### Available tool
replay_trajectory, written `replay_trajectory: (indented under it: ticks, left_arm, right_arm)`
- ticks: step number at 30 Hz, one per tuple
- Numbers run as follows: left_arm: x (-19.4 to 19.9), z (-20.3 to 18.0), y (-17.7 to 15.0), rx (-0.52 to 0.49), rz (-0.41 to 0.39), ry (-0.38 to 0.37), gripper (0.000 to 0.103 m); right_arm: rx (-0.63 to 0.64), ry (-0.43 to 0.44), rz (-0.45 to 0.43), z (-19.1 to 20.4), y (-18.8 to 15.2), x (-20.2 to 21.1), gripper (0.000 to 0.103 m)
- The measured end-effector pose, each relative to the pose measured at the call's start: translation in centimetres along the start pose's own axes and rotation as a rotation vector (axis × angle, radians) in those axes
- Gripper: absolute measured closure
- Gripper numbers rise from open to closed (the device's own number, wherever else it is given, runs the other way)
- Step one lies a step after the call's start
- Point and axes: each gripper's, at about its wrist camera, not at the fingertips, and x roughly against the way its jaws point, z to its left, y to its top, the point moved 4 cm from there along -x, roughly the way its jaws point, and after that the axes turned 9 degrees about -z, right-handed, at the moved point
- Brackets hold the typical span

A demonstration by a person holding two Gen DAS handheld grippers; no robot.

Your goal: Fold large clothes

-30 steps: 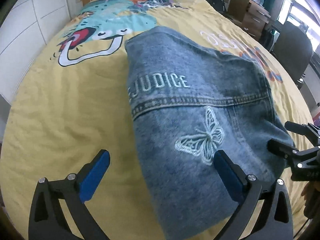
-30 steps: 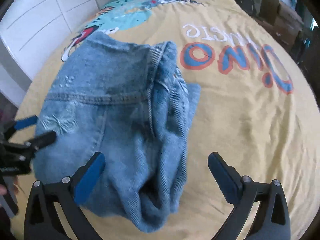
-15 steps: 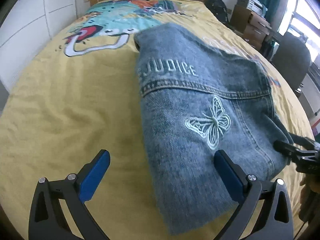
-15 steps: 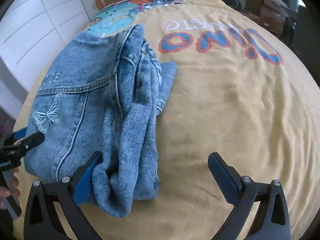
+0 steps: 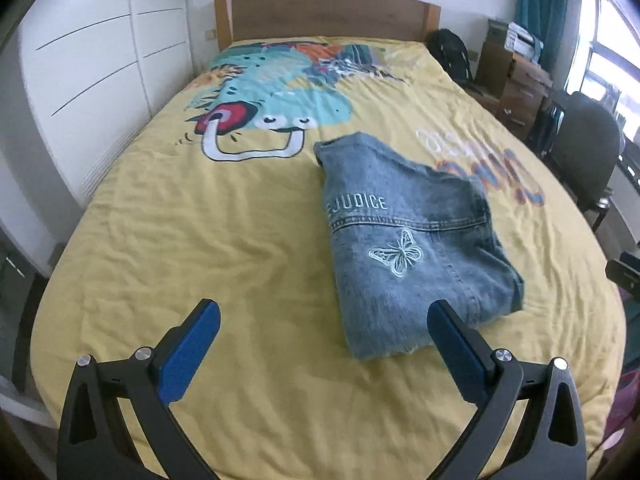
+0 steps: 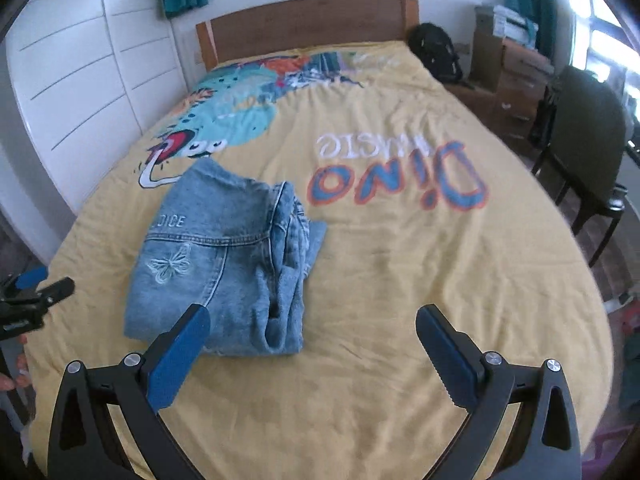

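A folded blue denim jacket (image 5: 404, 236) with a white butterfly and lettering lies on the yellow bedspread (image 5: 200, 240); in the right wrist view the denim jacket (image 6: 224, 264) shows its bunched folded edge on the right side. My left gripper (image 5: 324, 344) hovers open over the near edge of the bed, left of the jacket's near corner, with nothing between its blue pads. My right gripper (image 6: 312, 348) is open too, above bare bedspread (image 6: 400, 280) just right of the jacket. The left gripper (image 6: 28, 300) appears at the left edge of the right wrist view.
White wardrobe doors (image 5: 92, 60) run along the bed's left side. A wooden headboard (image 5: 328, 16) stands at the far end. A dark chair (image 6: 588, 152), stacked boxes (image 6: 508, 60) and a black backpack (image 6: 434, 52) sit to the right of the bed.
Both grippers have pulled back and up from the jacket, which now looks smaller and lies alone on the bed. Both stay open.
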Motion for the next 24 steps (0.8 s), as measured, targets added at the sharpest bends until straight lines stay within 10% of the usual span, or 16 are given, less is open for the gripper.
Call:
replay_trajectory:
  ticks: [24]
  left_arm:
    - [3.4, 1.5, -2.9, 0.002, 0.035, 0.098, 0.001]
  right_arm:
    - [-0.005, -0.023, 0.002, -1.8, -2.2, 6.3, 0.000]
